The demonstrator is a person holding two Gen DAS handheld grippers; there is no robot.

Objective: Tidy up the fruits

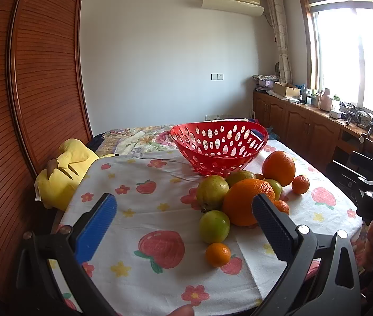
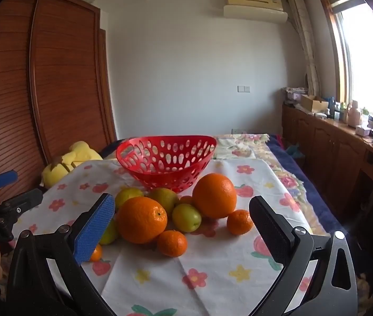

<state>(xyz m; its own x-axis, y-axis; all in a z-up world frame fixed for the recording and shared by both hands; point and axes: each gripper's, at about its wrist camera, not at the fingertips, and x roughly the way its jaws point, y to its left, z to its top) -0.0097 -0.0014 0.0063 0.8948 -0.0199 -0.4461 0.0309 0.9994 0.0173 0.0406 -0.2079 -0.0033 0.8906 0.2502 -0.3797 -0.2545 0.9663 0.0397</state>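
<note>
A red perforated basket (image 1: 219, 146) (image 2: 166, 159) stands empty on the flowered tablecloth behind a pile of fruit. The pile holds two big oranges (image 1: 247, 201) (image 1: 278, 168) (image 2: 142, 220) (image 2: 214, 195), several green-yellow fruits (image 1: 212, 192) (image 1: 214, 226) (image 2: 186, 217) and small tangerines (image 1: 218, 254) (image 2: 172, 242) (image 2: 239, 221). My left gripper (image 1: 183, 212) is open and empty, near the pile's left front. My right gripper (image 2: 181, 213) is open and empty, with the pile between its fingers further ahead. The left gripper also shows at the left edge of the right wrist view (image 2: 3, 192).
A yellow plush toy (image 1: 64, 171) (image 2: 72, 162) lies at the table's left edge by a wooden wardrobe (image 1: 41, 79). A floral bedspread (image 2: 249, 144) lies behind the basket. Wooden cabinets (image 1: 305, 126) with clutter run along the right wall under the window.
</note>
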